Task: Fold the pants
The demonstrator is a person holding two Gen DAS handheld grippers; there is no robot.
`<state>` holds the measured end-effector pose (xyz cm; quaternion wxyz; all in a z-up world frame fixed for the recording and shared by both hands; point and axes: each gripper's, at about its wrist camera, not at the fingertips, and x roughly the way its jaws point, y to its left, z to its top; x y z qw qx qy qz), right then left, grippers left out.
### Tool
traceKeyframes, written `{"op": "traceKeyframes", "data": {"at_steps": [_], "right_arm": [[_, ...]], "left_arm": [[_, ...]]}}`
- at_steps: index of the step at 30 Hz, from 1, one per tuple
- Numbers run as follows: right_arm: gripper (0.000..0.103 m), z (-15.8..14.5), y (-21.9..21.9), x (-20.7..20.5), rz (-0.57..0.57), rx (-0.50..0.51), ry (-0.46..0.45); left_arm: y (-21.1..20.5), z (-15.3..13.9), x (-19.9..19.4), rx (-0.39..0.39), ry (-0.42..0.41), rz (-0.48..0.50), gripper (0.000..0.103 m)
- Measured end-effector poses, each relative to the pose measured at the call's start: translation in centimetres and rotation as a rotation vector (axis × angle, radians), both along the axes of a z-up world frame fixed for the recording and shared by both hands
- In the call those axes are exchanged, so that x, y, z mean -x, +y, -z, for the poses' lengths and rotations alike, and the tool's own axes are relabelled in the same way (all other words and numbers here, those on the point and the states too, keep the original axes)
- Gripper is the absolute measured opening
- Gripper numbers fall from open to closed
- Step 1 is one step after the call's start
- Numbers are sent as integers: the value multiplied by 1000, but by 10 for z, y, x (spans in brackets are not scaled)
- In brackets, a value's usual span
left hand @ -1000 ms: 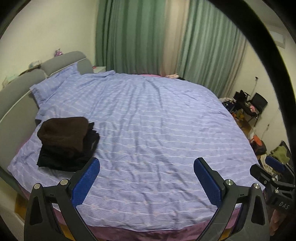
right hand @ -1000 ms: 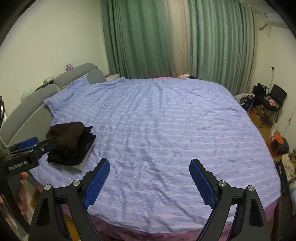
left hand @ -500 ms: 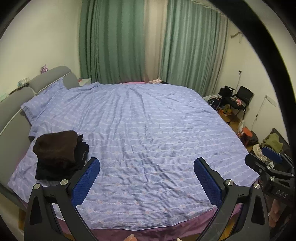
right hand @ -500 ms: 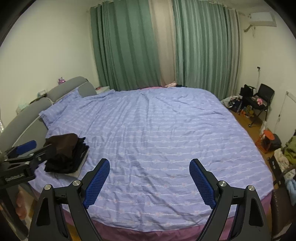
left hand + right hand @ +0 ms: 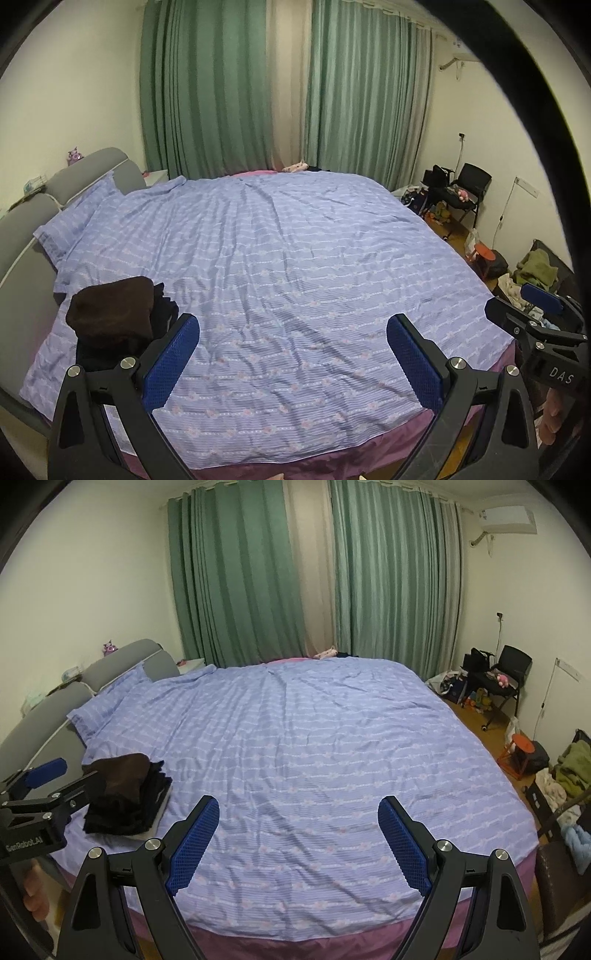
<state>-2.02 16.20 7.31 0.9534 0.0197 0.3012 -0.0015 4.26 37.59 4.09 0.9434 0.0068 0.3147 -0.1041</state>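
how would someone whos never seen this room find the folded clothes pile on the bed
Start at the big bed under its lilac striped cover, then go to its near left corner below the grey headboard. The pile of folded clothes sits there, the only dark thing on the cover, black layers topped by a brown piece.

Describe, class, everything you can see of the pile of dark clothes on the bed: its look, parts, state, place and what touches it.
The pile of dark clothes is a neat stack of folded garments in soft-looking cloth: a brown piece on top, black pieces beneath with layered folded edges showing. It lies flat near the headboard-side corner of the lilac striped bedspread, apparently on a pale flat thing whose edge peeks out below. Neither gripper touches it; the left gripper's finger only overlaps it in view.
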Motion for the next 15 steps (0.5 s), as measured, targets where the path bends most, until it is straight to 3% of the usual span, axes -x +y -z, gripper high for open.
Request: {"op": "traceKeyframes", "data": {"at_steps": [15], "right_arm": [[88,-2,7,-6,17,7,-8]], "left_arm": [[4,-1,-4,-11,-23,-1,103]]}}
